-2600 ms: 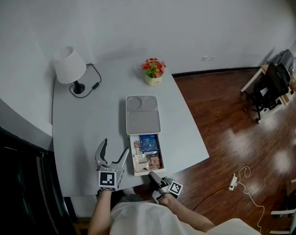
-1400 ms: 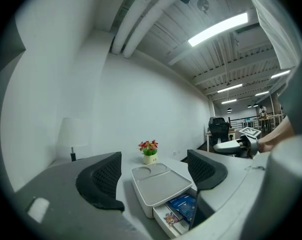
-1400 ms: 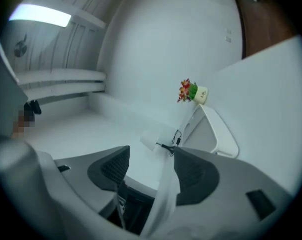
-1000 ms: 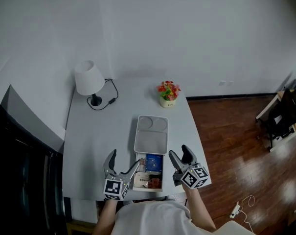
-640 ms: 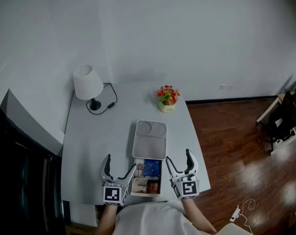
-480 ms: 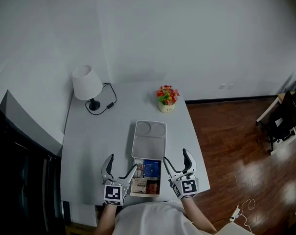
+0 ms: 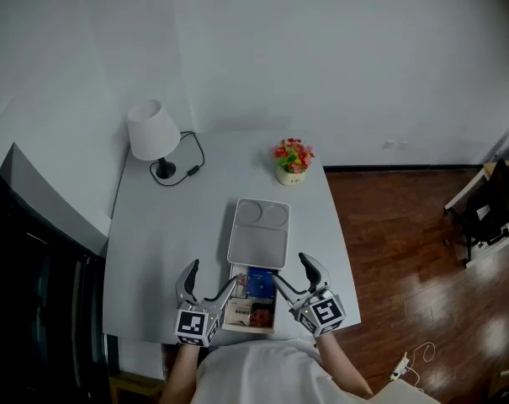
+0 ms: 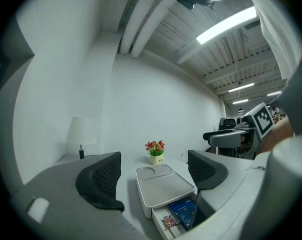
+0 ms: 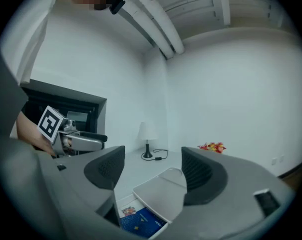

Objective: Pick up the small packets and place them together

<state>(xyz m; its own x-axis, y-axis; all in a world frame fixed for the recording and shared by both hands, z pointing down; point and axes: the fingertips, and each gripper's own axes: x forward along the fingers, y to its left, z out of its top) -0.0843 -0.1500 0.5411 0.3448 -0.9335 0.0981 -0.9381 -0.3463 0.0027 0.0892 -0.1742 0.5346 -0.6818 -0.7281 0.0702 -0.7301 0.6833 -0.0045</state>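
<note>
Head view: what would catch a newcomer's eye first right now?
The open drawer at the near edge of the table sticks out of a grey box and holds a blue packet and smaller packets. The left tool and right tool flank it, jaws apart and closing with nothing between them. Farther back stand a white lamp and a flower pot.

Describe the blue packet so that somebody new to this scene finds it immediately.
On the grey table lies a white box with its drawer pulled out toward the person. The blue packet lies in that drawer, at the end nearest the box; it alone is blue, its neighbours are pale or reddish.
</note>
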